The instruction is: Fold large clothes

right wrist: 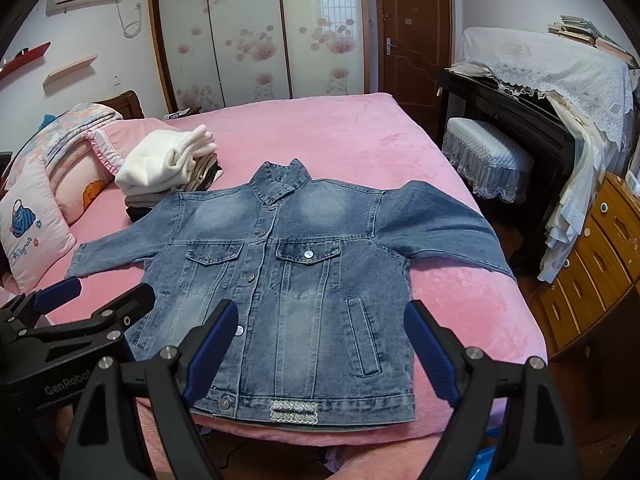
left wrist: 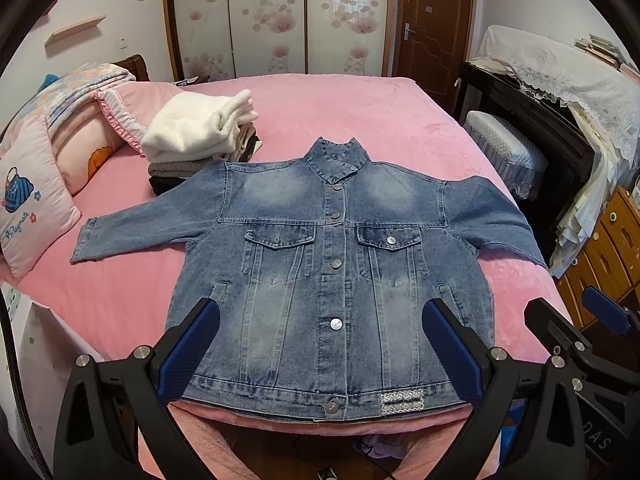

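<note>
A blue denim jacket lies flat, front up and buttoned, on the pink bed, sleeves spread to both sides, hem at the near edge. It also shows in the right wrist view. My left gripper is open and empty, hovering above the jacket's lower half. My right gripper is open and empty, above the jacket's lower right part. The right gripper also shows at the right of the left wrist view. The left gripper shows at the left of the right wrist view.
A stack of folded clothes with a white fleece on top sits on the bed behind the jacket's left sleeve. Pillows lie at the far left. A covered stool, a dark piano and a wooden drawer unit stand right of the bed.
</note>
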`<state>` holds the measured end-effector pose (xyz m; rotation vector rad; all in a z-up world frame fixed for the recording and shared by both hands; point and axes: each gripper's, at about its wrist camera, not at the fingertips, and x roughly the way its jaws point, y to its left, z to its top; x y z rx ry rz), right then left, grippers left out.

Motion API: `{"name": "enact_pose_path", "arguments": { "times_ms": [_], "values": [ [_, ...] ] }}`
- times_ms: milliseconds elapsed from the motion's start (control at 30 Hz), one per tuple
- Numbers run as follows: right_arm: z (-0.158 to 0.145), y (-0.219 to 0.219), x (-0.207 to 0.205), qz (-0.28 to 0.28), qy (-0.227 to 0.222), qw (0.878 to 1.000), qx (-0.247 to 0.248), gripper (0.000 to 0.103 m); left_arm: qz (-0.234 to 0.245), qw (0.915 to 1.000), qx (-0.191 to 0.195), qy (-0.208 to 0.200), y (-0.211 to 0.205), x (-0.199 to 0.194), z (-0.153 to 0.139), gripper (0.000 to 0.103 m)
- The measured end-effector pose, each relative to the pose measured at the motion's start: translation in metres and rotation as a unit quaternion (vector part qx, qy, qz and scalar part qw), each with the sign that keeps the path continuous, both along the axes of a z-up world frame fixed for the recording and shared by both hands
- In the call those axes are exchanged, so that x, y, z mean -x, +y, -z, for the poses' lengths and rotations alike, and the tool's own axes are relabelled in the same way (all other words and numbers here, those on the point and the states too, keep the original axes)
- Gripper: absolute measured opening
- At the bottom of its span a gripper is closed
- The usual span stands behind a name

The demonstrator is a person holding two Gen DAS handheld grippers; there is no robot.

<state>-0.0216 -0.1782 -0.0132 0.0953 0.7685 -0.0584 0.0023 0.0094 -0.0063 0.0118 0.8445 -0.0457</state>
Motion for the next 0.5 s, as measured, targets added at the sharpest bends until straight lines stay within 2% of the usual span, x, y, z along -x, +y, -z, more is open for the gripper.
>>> {"name": "enact_pose_path", "arguments": {
  "times_ms": [500],
  "values": [
    [0.003,-0.0008,-0.0029,-0.002,0.005,1.0,-0.006,0.086,-0.006,1.0,-0.004,-0.003,0.004,-0.0009,-0.0006,0.101]
  ]
}}
